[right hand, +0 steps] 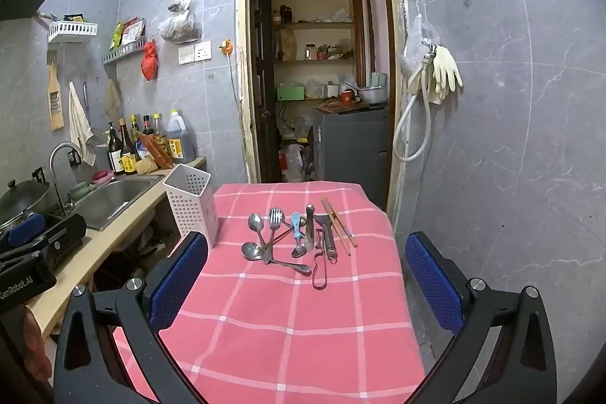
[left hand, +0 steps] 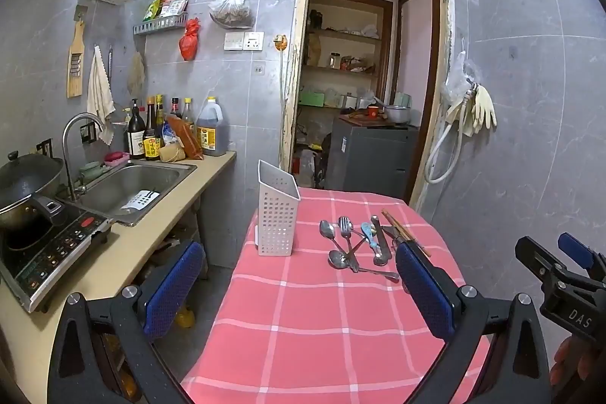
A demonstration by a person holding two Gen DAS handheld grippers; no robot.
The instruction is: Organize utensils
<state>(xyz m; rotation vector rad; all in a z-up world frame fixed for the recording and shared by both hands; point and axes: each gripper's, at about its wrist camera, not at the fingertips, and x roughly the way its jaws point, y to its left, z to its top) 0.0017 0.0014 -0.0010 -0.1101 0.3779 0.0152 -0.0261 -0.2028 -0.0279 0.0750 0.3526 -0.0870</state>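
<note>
- Left gripper point(left hand: 299, 275) hangs above the near part of the surface point(left hand: 303, 328), its blue-padded jaws spread wide with nothing between them.
- Right gripper point(right hand: 306, 275) is likewise spread wide and holds nothing; it sits just to the right of the left one, over the same near edge.
- The utensils point(right hand: 295, 237) lie ahead of both grippers in a loose heap on the surface, well apart from the fingertips; seen from the left wrist, the heap sits ahead and toward the right finger.
- The white holder point(right hand: 193, 203) stands upright ahead and to the left of the heap, close to the surface's left edge, just beyond the right gripper's left finger.
- The heap: two steel spoons point(right hand: 256, 223), a fork point(right hand: 275, 216), a blue-handled spoon point(right hand: 296, 230), a metal peeler-like tool point(right hand: 328, 237), a pair of wooden chopsticks point(right hand: 337, 226) on the right side, and a looped piece point(right hand: 320, 271) nearest the grippers. Several handles cross one another.
- The holder is a perforated plastic box, open at the top.
- The surface wears a pink checked cloth point(left hand: 322, 309).
- Left of the grippers run a sink point(left hand: 128, 184) and an induction cooker point(left hand: 53, 245) with a wok; a doorway point(right hand: 318, 63) lies beyond the surface.
</note>
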